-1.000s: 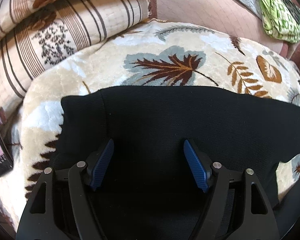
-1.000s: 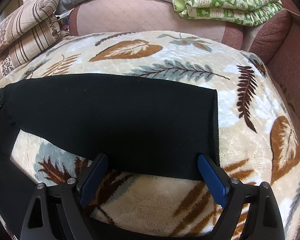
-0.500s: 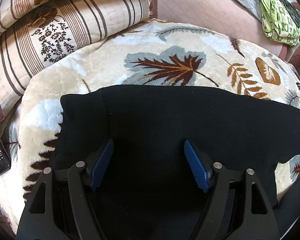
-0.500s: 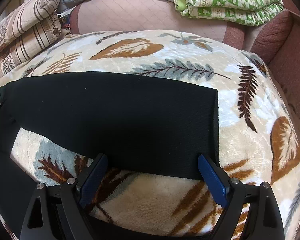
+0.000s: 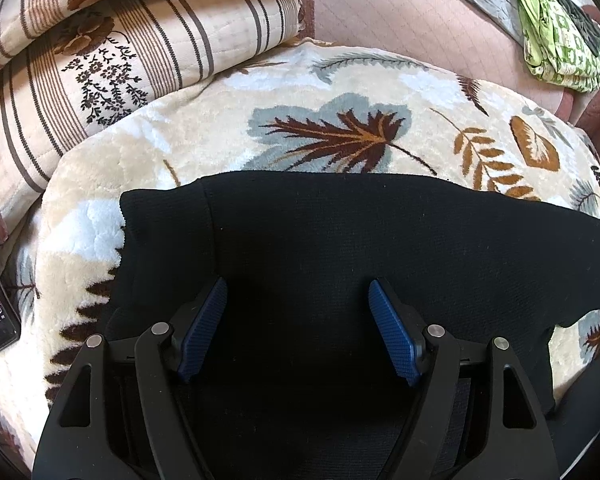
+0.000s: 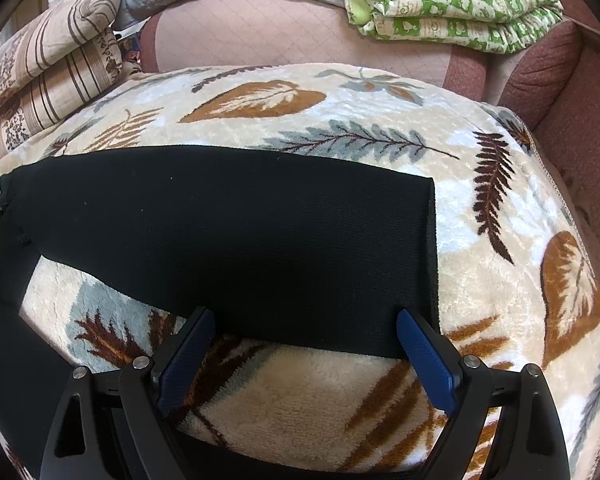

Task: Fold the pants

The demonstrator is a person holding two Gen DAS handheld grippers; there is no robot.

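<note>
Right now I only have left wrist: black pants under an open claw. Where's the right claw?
Observer: Right claw is open at the far leg's near edge, pinching nothing.
Operator: Hem in sight?
Observer: Yes, the hem lies flat, just outside that claw's right finger.
Operator: Other leg?
Observer: Near leg lies apart; the leaf blanket shows between them.

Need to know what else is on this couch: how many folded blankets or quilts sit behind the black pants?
2: a striped floral quilt at the back left, a green patterned blanket at the back right. More may lie out of view.
</note>
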